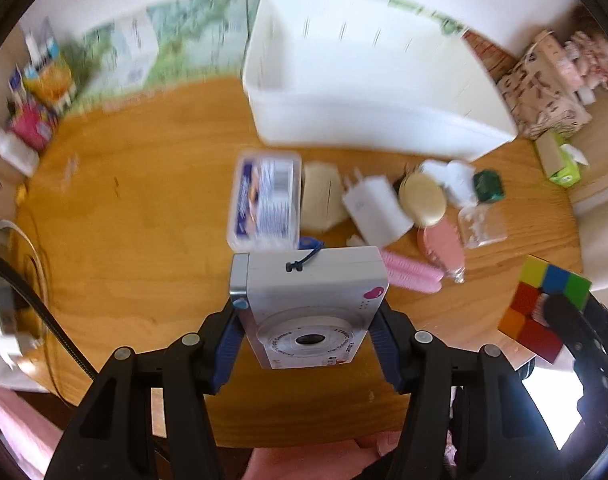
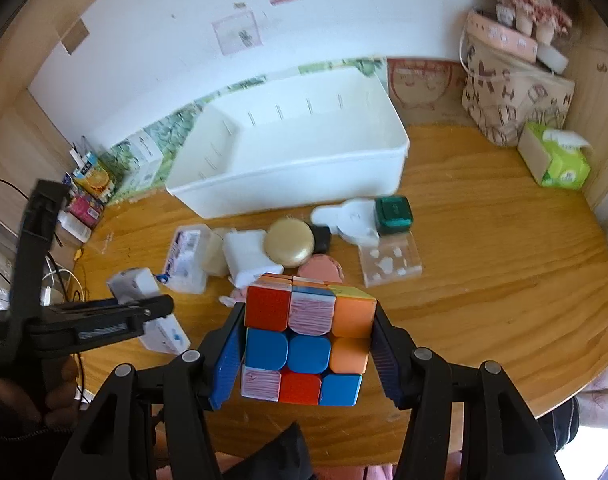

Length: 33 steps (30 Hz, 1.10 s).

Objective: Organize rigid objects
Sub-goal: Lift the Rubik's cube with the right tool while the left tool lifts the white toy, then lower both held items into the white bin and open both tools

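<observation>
My left gripper (image 1: 309,330) is shut on a small silver camera (image 1: 310,300), held above the wooden table's near edge. My right gripper (image 2: 306,346) is shut on a colourful puzzle cube (image 2: 306,340), also seen at the right of the left wrist view (image 1: 540,308). The camera and left gripper show at the left of the right wrist view (image 2: 144,308). A large empty white bin (image 2: 296,160) stands at the back of the table, also in the left wrist view (image 1: 368,92). Between bin and grippers lies a pile: a clear plastic box (image 1: 266,200), white charger (image 1: 374,208), gold round compact (image 2: 289,242), green box (image 2: 393,214).
A pink brush (image 1: 442,244) and pink comb (image 1: 412,270) lie in the pile, with a clear bag (image 2: 390,264). A green tissue box (image 2: 554,158) and a patterned bag (image 2: 512,96) stand at the right. Cartons (image 2: 90,184) and cables (image 1: 28,248) crowd the left edge.
</observation>
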{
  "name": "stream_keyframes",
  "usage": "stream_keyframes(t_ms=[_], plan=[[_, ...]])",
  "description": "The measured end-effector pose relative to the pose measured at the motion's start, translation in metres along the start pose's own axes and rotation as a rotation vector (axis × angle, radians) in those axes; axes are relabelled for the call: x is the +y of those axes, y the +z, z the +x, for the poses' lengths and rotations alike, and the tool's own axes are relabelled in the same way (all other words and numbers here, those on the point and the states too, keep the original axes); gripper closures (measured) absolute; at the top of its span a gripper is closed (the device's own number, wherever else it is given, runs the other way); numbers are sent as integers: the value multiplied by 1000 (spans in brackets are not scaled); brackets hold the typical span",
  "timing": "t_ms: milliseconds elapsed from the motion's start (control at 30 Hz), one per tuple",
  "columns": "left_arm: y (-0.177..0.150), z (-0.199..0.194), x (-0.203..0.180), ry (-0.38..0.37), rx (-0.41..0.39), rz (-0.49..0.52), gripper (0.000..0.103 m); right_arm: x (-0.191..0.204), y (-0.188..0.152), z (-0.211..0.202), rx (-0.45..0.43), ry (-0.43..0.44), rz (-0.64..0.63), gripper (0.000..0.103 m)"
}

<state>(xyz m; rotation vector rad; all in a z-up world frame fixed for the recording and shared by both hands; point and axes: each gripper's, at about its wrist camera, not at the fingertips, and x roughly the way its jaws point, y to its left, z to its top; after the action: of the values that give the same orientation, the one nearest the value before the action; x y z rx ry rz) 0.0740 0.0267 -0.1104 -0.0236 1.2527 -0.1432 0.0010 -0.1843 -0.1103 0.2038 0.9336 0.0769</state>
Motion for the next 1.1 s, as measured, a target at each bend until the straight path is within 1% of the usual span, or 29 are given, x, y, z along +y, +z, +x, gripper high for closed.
stream_keyframes(t_ms=[133, 200, 233, 267, 333, 433, 633, 667, 700, 900, 1000, 1100], plan=[[17, -28, -3, 7, -100, 35, 42, 13, 13, -11, -81, -8, -32, 45], [28, -34, -1, 8, -140, 41, 42, 18, 22, -16, -126, -8, -50, 45], [32, -37, 0, 6, -159, 41, 42, 20, 26, -18, -143, -7, -56, 45], [36, -42, 1, 1, -180, 39, 42, 22, 32, -20, -142, -11, -77, 45], [46, -50, 0, -10, -226, 38, 42, 26, 43, -23, -183, -3, -97, 45], [56, -60, 0, -3, -271, 33, 42, 30, 59, -24, -235, 7, -134, 45], [81, -60, -2, -42, -365, 10, 42, 29, 91, -13, -304, 34, -187, 45], [84, -59, -3, -44, -378, 8, 42, 28, 95, -10, -334, 40, -202, 45], [87, -56, -4, -48, -391, 6, 42, 27, 100, -6, -345, 44, -213, 45], [106, -37, -11, -74, -465, 12, 42, 18, 124, 23, -374, 54, -259, 45], [115, -23, -18, -68, -491, 29, 42, 12, 134, 44, -355, 60, -273, 45], [124, -9, -21, -72, -489, 25, 41, 4, 143, 64, -325, 69, -270, 45]])
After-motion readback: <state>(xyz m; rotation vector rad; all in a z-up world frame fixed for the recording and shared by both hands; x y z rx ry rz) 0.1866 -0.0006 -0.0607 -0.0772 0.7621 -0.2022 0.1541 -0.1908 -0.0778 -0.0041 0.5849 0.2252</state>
